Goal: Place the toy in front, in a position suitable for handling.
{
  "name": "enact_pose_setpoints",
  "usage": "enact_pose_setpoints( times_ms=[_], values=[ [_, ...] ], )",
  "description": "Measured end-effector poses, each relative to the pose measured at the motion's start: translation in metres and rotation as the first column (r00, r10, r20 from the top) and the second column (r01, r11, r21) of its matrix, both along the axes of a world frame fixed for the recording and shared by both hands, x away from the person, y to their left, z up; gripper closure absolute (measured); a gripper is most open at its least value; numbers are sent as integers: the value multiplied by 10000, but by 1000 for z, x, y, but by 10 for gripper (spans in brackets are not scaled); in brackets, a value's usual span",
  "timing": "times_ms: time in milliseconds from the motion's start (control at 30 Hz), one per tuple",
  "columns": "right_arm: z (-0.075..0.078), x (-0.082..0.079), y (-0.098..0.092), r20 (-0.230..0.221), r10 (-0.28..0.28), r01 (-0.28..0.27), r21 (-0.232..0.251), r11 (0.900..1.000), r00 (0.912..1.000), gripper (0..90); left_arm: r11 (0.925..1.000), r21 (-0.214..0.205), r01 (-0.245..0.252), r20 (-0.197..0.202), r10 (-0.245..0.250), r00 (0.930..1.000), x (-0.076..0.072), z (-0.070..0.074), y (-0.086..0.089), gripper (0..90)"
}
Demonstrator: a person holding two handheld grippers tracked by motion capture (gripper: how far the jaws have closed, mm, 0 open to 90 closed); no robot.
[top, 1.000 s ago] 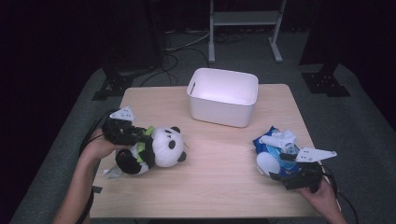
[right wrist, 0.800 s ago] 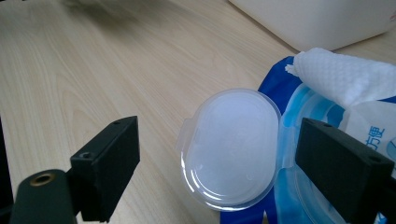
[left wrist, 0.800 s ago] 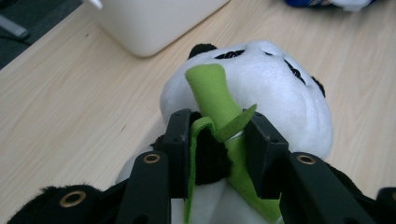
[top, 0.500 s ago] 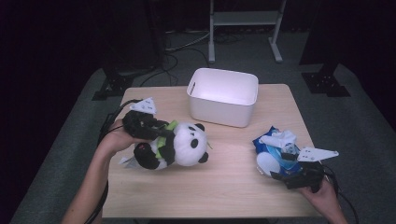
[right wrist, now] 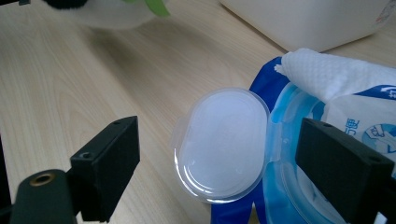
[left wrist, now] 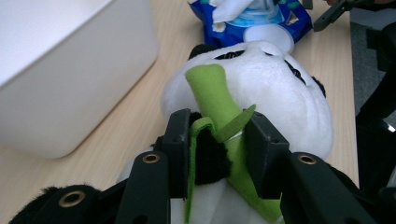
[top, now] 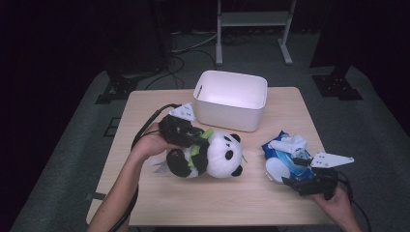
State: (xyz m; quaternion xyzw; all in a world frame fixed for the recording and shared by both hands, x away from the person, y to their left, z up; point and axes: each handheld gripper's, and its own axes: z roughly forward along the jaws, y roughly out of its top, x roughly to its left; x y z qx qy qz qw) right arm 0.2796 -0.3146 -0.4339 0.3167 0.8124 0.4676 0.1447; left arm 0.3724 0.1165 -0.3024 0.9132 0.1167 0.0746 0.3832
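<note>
A black-and-white panda plush (top: pixel 220 155) with a green bamboo piece (left wrist: pixel 212 91) hangs a little above the table's middle left. My left gripper (top: pixel 196 139) is shut on it; in the left gripper view the jaws (left wrist: pixel 219 154) pinch the panda's black arm and the green felt. A blue wet-wipes pack (top: pixel 285 151) lies at the right with its clear lid (right wrist: pixel 222 144) flipped open and a white wipe (right wrist: pixel 336 70) sticking out. My right gripper (top: pixel 300 180) stands open just in front of the pack, its jaws (right wrist: pixel 224 163) on either side of the lid without touching it.
A white plastic bin (top: pixel 232 99) stands at the back middle of the wooden table (top: pixel 150 111), just beyond the panda. Bare wood lies between panda and wipes pack. Dark floor, cables and a metal stand surround the table.
My left gripper has carried the panda to the right and slightly up, toward the white bin. The right gripper and wipes pack have stayed in place.
</note>
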Motion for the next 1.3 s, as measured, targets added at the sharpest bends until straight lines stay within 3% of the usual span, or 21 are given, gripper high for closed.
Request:
enact_pose_setpoints(
  times_ms=[267,600,667,700,867,1133,1267,1300],
  values=[
    [0,-1,-4,122,-160,160,10,9999,9998,128,9986,260,459,-425,-448,9981,-1,-34,-26,634],
    [-1,0,-8,103,-241,240,136,9996,9997,128,9979,568,304,-455,-278,9986,-3,-62,-30,627],
    [-2,0,-7,89,-246,245,72,9997,9997,128,9991,360,245,-568,-224,9981,-4,-67,-27,619],
    [-2,0,-7,76,-250,249,120,9996,9997,128,9998,28,175,-660,-173,9977,-6,-70,-22,617],
    [-1,0,-6,124,-341,340,154,9993,9993,128,9991,-385,150,-824,-181,9964,-10,-73,-18,580],
    [0,1,-7,10,-480,480,23,9988,9988,128,9978,-656,71,-930,-132,9956,-11,-67,-13,445],
    [8,2,-8,85,-614,615,-35,9981,9981,128,9981,-609,16,-783,-64,9969,-12,-63,-7,377],
    [13,3,-9,164,-663,666,-203,9976,9977,129,9964,-836,-126,-923,49,9957,-12,-60,-2,360]
  ],
)
